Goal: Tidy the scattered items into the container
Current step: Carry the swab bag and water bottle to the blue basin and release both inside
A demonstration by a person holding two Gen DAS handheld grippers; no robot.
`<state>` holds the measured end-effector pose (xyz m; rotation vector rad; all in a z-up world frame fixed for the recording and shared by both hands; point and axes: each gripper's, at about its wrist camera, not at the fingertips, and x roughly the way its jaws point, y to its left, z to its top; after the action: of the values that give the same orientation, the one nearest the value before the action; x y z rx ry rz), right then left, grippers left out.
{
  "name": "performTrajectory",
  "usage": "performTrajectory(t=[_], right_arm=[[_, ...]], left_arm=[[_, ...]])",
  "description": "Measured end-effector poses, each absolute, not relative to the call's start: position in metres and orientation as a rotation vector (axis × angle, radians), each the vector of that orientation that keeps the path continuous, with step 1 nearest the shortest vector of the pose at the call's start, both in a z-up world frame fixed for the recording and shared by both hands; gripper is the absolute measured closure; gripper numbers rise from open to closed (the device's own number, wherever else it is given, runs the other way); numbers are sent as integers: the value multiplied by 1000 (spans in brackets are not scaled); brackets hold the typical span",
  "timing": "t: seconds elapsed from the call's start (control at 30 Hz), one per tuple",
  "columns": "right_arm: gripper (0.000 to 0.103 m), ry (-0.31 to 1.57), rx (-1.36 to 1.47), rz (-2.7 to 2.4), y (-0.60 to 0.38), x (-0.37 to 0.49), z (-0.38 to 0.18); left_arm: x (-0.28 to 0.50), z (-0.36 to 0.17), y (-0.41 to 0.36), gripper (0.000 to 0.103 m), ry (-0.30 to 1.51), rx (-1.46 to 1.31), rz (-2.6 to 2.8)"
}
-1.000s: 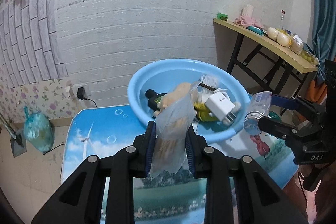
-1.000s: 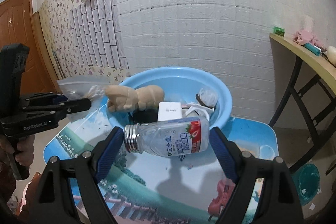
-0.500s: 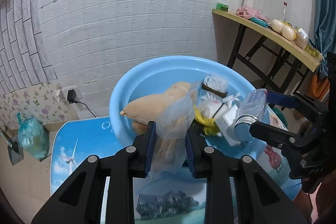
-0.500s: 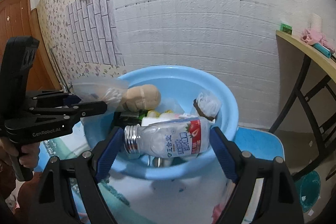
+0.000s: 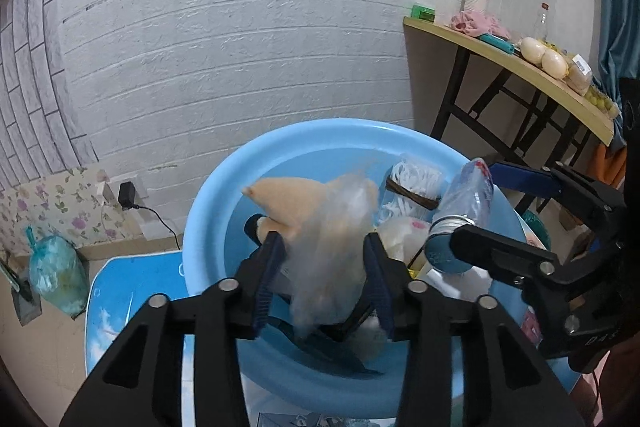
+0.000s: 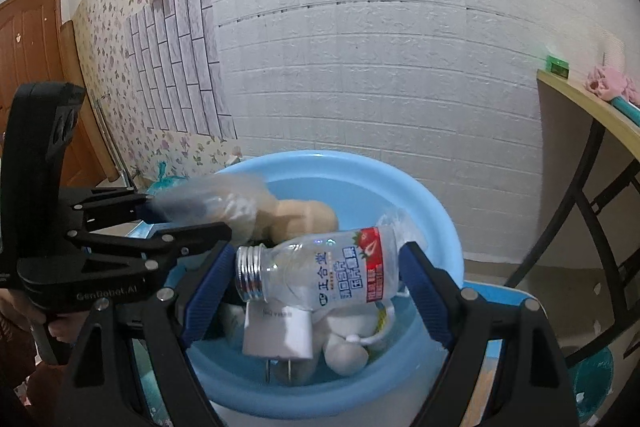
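Note:
The blue basin (image 5: 208,195) (image 6: 440,223) holds a tan plush toy (image 5: 288,199), a white charger (image 6: 278,333), a white cord bundle (image 5: 412,183) and other items. My left gripper (image 5: 324,267) (image 6: 184,217) hangs over its near rim. Its jaws are opening, and the clear plastic bag (image 5: 328,247) (image 6: 208,199) sits blurred and loose between them. My right gripper (image 6: 316,279) (image 5: 476,205) is over the basin, shut on a clear bottle (image 6: 332,275) (image 5: 464,199) with a silver cap and strawberry label. The bottle lies crosswise, pressed end to end.
The basin stands on a low blue picture-printed table (image 5: 132,291) by a white brick wall. A wooden side table (image 5: 500,67) with black legs stands to the right. A green tied bag (image 5: 56,271) and a plugged socket (image 5: 126,195) are at the left.
Both grippers have moved forward over the basin. The left jaws have spread apart and the plastic bag has come loose between them. The right gripper keeps its hold on the bottle.

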<state>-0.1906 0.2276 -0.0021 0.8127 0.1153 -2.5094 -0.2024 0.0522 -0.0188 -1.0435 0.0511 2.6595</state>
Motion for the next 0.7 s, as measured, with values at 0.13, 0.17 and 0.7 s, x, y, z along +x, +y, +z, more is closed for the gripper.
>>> performTrajectory(t=[0.13,0.17,0.7], right_arm=[[18,126,814,-2518,226,-189,-1],[18,123,817,-2514,227,-188,0],[18,105,843,-2560,246,-170,5]], left_arm=[[-196,-14,56,49,86,-1014,2673],[-193,-13,56,47,88,-1008,2676],[-162,-4,46,22,90,-1022,2727]])
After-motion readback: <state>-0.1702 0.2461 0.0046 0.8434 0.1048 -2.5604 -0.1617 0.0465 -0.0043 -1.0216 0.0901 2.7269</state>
